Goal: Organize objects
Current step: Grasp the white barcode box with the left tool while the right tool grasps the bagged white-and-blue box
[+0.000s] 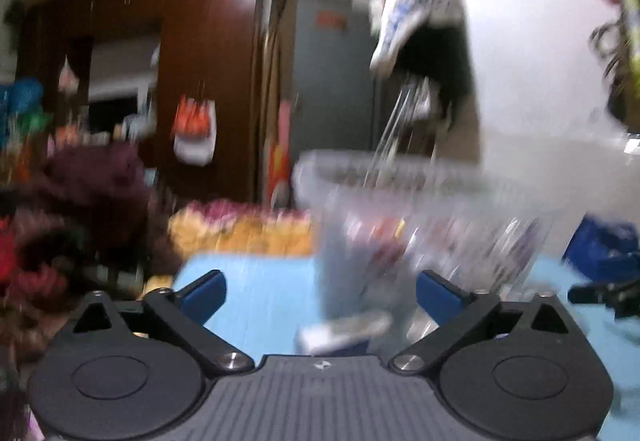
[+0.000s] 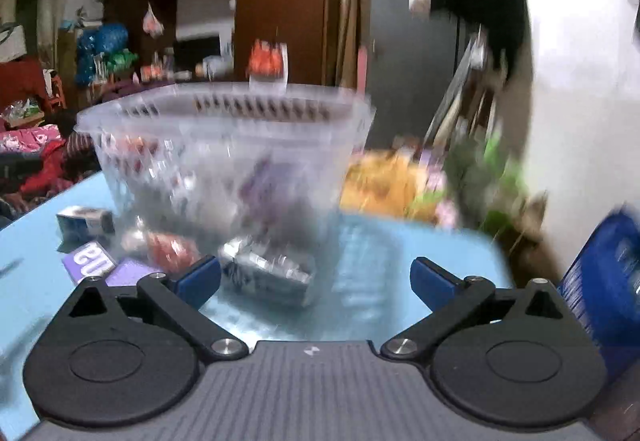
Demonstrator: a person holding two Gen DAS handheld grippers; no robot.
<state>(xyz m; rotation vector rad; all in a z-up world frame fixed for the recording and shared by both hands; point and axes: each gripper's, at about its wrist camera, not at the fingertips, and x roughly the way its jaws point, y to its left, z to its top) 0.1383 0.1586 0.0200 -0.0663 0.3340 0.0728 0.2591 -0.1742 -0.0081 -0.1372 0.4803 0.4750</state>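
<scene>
A clear plastic basket [image 2: 224, 145] stands on the light blue table [image 2: 368, 281], with blurred packets inside it; it also shows in the left wrist view [image 1: 420, 209]. My right gripper [image 2: 316, 281] is open and empty, just short of the basket, with a silver-wrapped packet [image 2: 268, 273] between its fingers' line and the basket wall. A purple box [image 2: 96, 261] and a small blue-white box [image 2: 84, 221] lie left of the basket. My left gripper [image 1: 320, 297] is open and empty, with a small white-blue box [image 1: 344, 333] lying just ahead of it. Both views are motion-blurred.
A dark blue box [image 2: 604, 273] stands at the table's right edge; it also shows in the left wrist view [image 1: 604, 245]. A white appliance side [image 1: 540, 61] rises on the right. A yellow floral cloth [image 1: 244, 225] and cluttered furniture lie beyond the table.
</scene>
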